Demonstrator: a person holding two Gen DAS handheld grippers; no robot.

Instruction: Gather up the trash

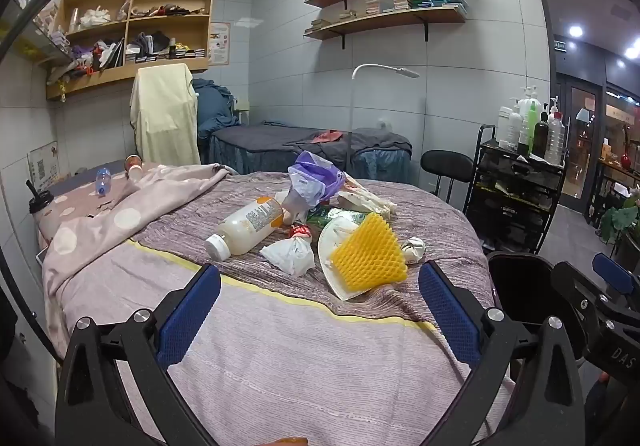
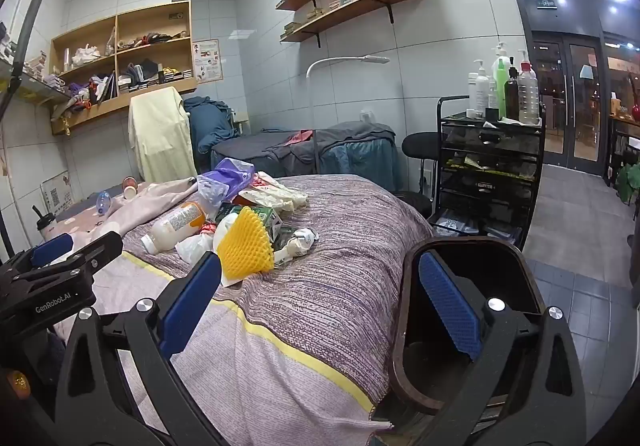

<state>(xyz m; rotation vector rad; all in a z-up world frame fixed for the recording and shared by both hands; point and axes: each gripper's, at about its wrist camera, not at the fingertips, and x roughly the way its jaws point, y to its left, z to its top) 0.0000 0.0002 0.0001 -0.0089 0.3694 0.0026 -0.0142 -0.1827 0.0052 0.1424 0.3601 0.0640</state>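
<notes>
Trash lies in a loose heap on the striped bedspread (image 1: 360,330), all of it ahead of my fingers and none of it picked up yet. I can make out a pale drink bottle (image 1: 244,228) on its side, a knotted white plastic bag (image 1: 290,256) just beside it, a yellow foam fruit net (image 1: 368,254) resting on a white paper wrapper (image 1: 340,242), a crumpled purple bag (image 1: 316,176) behind them, a green carton (image 2: 266,216), and a small wad of paper (image 1: 414,248) to the right of the net. Further back on the dotted blanket (image 1: 120,214), well apart from the heap, lie a small water bottle (image 1: 103,180) and a cup (image 1: 134,166). A dark bin (image 2: 472,310) stands at the bed's edge on my right; what I can see of its inside looks bare, so I judge the job has barely begun and every piece is still to go in.

My left gripper (image 1: 316,306) hangs over the near part of the bed, tilted gently downward, its blue pads (image 1: 186,310) spread wide with nothing between them, aimed roughly at the white bag and the net. My right gripper (image 2: 320,306) is tipped down likewise, jaws fully apart and holding nothing; its right finger shows in front of the bin's mouth, its left over the bedspread.
</notes>
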